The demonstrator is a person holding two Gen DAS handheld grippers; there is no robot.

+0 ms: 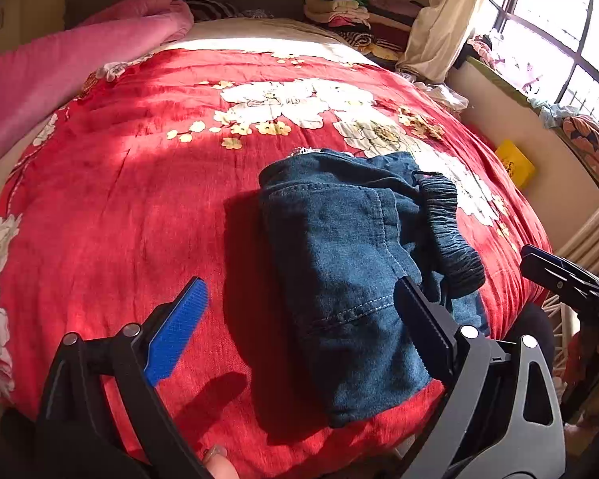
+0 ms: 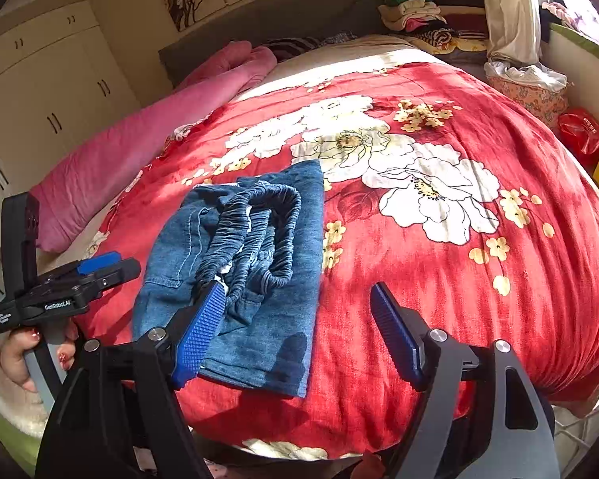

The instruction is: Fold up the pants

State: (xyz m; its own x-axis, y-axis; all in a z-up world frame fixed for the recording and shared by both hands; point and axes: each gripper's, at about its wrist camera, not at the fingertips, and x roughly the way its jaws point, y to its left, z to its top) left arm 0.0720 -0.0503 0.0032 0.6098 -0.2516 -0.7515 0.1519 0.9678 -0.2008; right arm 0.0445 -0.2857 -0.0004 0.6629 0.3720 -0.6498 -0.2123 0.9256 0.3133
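Fingers on both tools stand spread wide, with nothing caught between them. The left gripper (image 1: 299, 327) hovers low over the near end of the pants (image 1: 351, 279): its right-hand finger (image 1: 423, 331) overlaps the denim in the left wrist view, though I cannot tell whether it touches the cloth, while its blue pad (image 1: 177, 327) sits out over bare bedspread (image 1: 119, 199) to the left of the bundle. The right gripper (image 2: 299, 331) hangs on the other side, its left pad (image 2: 203, 331) over the near edge of the pants (image 2: 243, 263) and its other finger (image 2: 395, 331) off to the right of them.

Seen from the pants outward, they already lie as a compact folded packet near the front edge of the bed. The long axis runs away from both tools toward the headboard, with the gathered elastic waistband (image 2: 259, 235) bunched loosely on top, toward the packet's right side.

To my eye the folding looks nearly done. The left tool seems nearer the bulk of the denim, the right one nearer the waistband. Any tidying would likely start at that loose band, which lies forward of the right tool's left finger.
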